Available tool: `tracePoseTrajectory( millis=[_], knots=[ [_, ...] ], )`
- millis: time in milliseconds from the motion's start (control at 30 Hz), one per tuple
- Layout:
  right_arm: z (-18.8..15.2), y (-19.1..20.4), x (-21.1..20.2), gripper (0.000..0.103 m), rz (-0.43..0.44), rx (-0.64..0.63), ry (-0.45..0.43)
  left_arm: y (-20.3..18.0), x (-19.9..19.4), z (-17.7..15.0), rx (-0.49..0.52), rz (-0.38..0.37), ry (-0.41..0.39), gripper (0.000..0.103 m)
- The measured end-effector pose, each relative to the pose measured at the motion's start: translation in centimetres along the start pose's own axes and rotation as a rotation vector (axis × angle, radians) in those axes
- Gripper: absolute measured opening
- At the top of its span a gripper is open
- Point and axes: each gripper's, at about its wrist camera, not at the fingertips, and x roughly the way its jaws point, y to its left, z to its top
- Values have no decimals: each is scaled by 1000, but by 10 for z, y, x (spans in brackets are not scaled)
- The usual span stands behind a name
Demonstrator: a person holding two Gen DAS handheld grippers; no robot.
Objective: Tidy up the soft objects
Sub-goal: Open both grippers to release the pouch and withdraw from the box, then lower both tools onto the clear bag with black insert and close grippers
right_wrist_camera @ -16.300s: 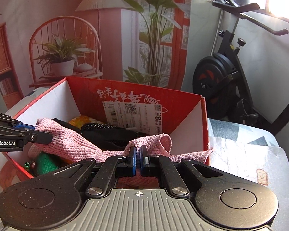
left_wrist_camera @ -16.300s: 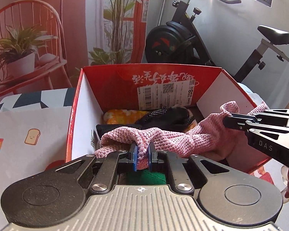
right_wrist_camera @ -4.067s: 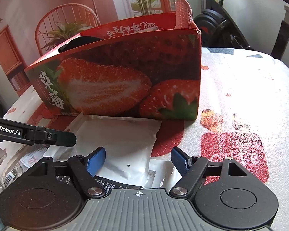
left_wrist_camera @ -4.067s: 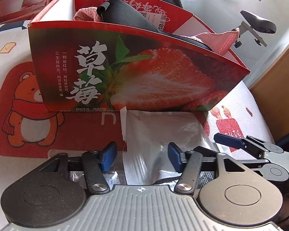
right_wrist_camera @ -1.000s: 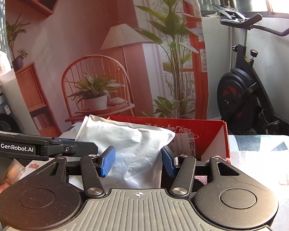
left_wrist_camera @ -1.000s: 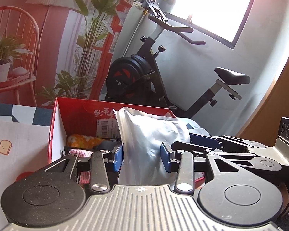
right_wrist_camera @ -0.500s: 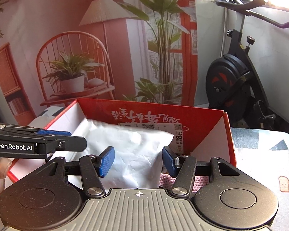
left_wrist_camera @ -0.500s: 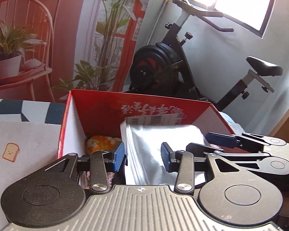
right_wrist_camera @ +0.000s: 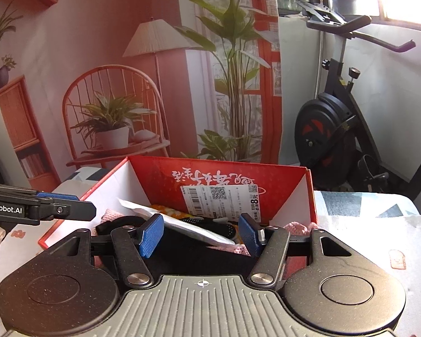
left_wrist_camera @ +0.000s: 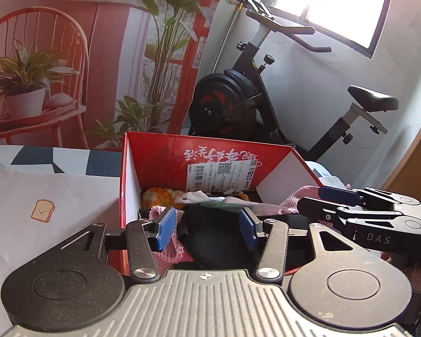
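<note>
A red strawberry box (left_wrist_camera: pixel 160 151) (right_wrist_camera: pixel 294 188) stands on the table and holds soft things: a pink knitted cloth (left_wrist_camera: pixel 292 199) (right_wrist_camera: pixel 235 248), a black fabric piece (left_wrist_camera: pixel 210 233) (right_wrist_camera: pixel 120 223), a yellow patterned item (left_wrist_camera: pixel 157 195) and a white plastic pouch (right_wrist_camera: pixel 182 226) lying flat on top. My left gripper (left_wrist_camera: pixel 206 231) is open and empty just above the box's near side. My right gripper (right_wrist_camera: pixel 200 234) is open and empty over the box; the pouch lies below it. Each gripper shows in the other's view, the right (left_wrist_camera: pixel 350 205) and the left (right_wrist_camera: pixel 56 209).
The table has a patterned cloth (left_wrist_camera: pixel 42 196) (right_wrist_camera: pixel 379 219) to the left and right of the box. Behind the table stand an exercise bike (left_wrist_camera: pixel 238 106) (right_wrist_camera: pixel 331 129) and a printed backdrop with a chair and plants (right_wrist_camera: pixel 112 118).
Both grippers have opened wider and let go of the white pouch, which now lies in the box. Both have drawn back a little from the box.
</note>
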Motion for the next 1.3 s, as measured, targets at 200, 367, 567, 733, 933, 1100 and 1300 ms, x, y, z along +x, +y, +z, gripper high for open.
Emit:
tracePoseTrajectory(
  millis=[200,367,567,733,933,1100,1300],
  knots=[
    [-23,9,-52,60,26,17,-28,-3,-44,-35,16,-20,28,58],
    [-64,10,-83,60,13,31,6,5,-58,-79,-5,-15,110,59],
    [-129,8,-95,60,-20,113,117,19,-51,-126,-68,-3,204,59],
    [-168,3,-100,60,-37,177,208,24,-45,-152,-113,-14,250,59],
    [-184,-3,-93,62,-63,222,273,23,-34,-168,-135,-21,276,57],
    [-184,-5,-81,70,-80,210,315,25,-24,-168,-126,-9,287,57],
    [-179,-10,-72,71,-125,205,340,33,-12,-156,-139,-19,314,57]
  ],
)
